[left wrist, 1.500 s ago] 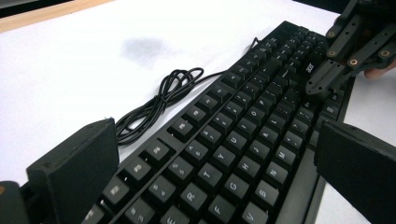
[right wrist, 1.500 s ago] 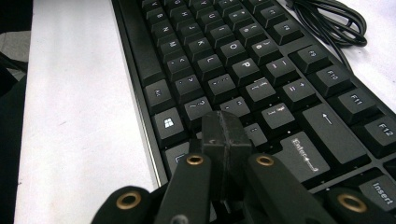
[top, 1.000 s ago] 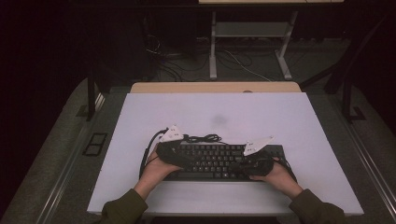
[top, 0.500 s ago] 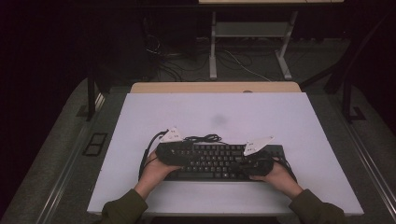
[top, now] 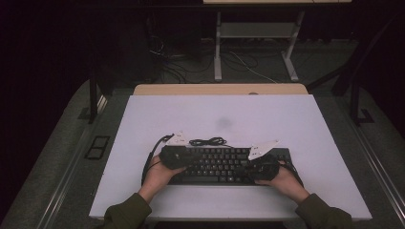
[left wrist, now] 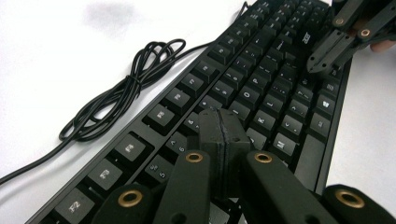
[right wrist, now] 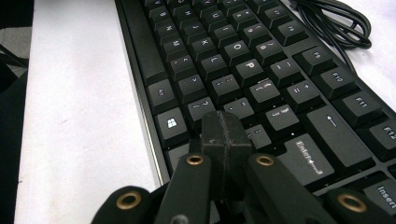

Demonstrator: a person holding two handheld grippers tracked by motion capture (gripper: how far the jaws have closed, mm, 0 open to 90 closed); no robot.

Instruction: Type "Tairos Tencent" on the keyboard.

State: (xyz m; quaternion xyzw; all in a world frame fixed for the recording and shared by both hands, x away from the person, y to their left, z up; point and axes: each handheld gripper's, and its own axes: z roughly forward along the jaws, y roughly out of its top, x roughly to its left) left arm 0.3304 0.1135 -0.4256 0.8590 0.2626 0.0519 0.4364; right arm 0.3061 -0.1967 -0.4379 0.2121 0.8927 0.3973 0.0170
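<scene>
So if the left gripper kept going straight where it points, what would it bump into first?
Probably the keyboard: the left gripper, jaws shut with nothing between them, aims low over the keys. How high it hovers is unclear.

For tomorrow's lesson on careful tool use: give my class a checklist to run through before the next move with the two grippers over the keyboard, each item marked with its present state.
1. Left gripper closed, nothing between its fingers: ok; its jaws have just been closing and now meet pad to pad.
2. Right gripper closed, nothing between its fingers: ok.
3. Keyboard flat on the white table, square to the person: ok.
4. Coiled cable lying off the keys, on the table behind the keyboard: ok.
5. The two grippers well apart, one toward each end of the keyboard: ok.
6. Whether either fingertip presses a key yet: cannot tell.
</scene>
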